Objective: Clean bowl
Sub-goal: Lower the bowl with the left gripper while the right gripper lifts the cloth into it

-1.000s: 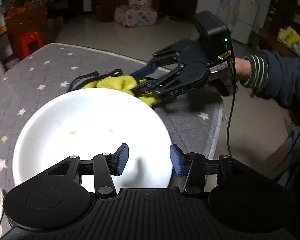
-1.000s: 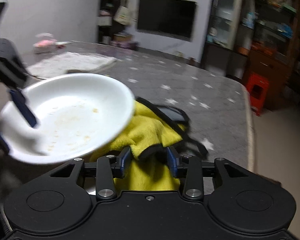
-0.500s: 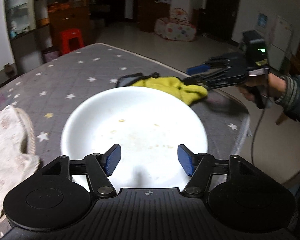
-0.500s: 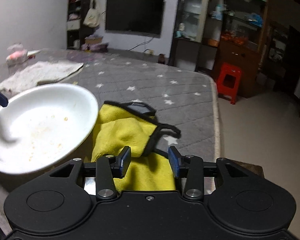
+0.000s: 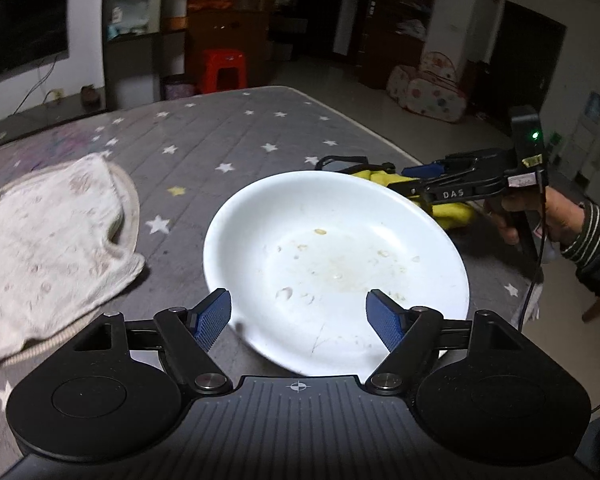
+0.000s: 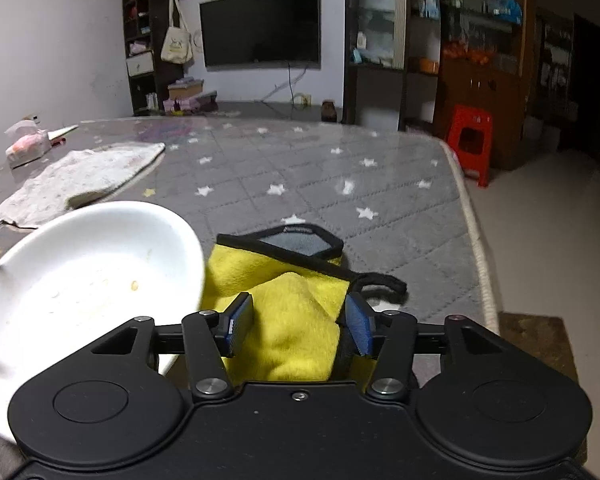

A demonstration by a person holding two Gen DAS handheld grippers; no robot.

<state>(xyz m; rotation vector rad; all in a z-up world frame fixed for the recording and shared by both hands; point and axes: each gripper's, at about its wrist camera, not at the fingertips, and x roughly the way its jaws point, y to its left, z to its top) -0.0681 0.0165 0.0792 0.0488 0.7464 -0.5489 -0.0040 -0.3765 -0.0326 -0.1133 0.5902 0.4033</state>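
A white shallow bowl [image 5: 340, 256] with dried food specks rests on the grey star-patterned table [image 5: 236, 136]. My left gripper [image 5: 299, 318] is open, its blue pads spread over the bowl's near rim and touching nothing. At the bowl's far right side, my right gripper [image 5: 402, 179] is shut on a yellow cloth [image 5: 452, 212]. In the right wrist view the yellow cloth [image 6: 292, 320] is bunched between the pads of the right gripper [image 6: 299, 326], with its black-edged part lying on the table. The bowl [image 6: 84, 272] sits just left of it.
A crumpled beige cloth [image 5: 52, 232] lies on the table left of the bowl. The table's edge [image 6: 470, 216] runs close on the right, with floor beyond. A red stool [image 6: 474, 136] stands past the far corner. A tissue pack [image 6: 24, 146] sits at the far left.
My left gripper's fingers have spread wider and its view has swung left over the bowl. The bowl, blurred and tilted earlier, now sits flat. The right gripper still holds the yellow cloth.
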